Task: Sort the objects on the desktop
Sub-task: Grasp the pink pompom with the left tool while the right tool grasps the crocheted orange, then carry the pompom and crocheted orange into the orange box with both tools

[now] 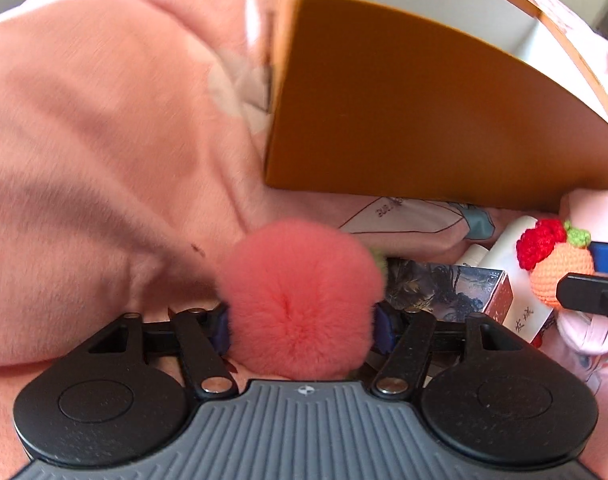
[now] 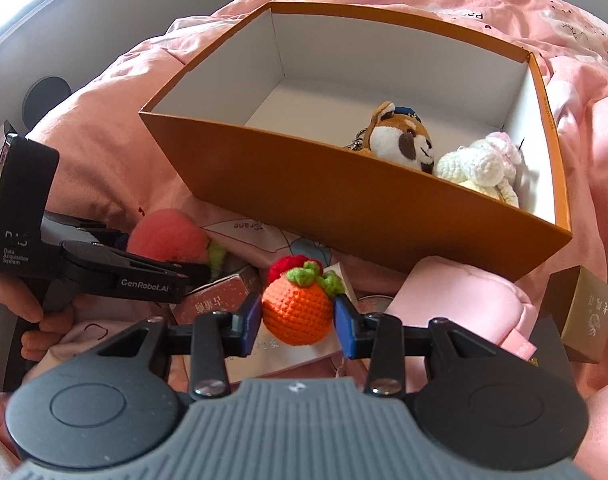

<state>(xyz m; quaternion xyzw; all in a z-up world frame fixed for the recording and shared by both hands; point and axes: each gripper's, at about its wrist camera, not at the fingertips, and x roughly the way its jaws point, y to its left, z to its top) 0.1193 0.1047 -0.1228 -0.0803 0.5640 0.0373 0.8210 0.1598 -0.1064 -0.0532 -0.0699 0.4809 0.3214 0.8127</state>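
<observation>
So on the left, a hand [image 2: 28, 320] is holding the left claw [image 1: 302, 322] tipped steeply down over a fluffy round coral-pink pompom with a bit of green at one side [image 1: 300, 300], which sits on the pink quilted bed cover [image 1: 96, 140]. The blue pads stand at either flank of the ball; the fur hides the contact, so I can't say they're really pressing, and I'd call that claw open around it, not gripping. Going in from above makes sense to me, since a soft ball just squashes and rolls if you come at it sideways. Just right of the pompom lies a small dark printed carton with a reddish end [image 1: 447, 284], with a white tube-like pack [image 1: 515, 252] beside it. Next over, the right claw [image 2: 298, 316] is clenched on a crocheted orange fruit with a green leaf top and a red berry attached [image 2: 296, 308], pads on its two opposite sides at the widest part, which is probably the steadiest hold on a yarn ball. Behind everything stands the big orange cardboard box with white inside [image 2: 343, 200], open top facing up, so stuff can be dropped in. A brown and white plush keychain animal [image 2: 399, 140] and a cream crocheted toy [image 2: 479, 164] are already lying in its right end. Looks like soft toys go there. A gold carton [image 2: 583, 312] sits far right on the bed.
</observation>
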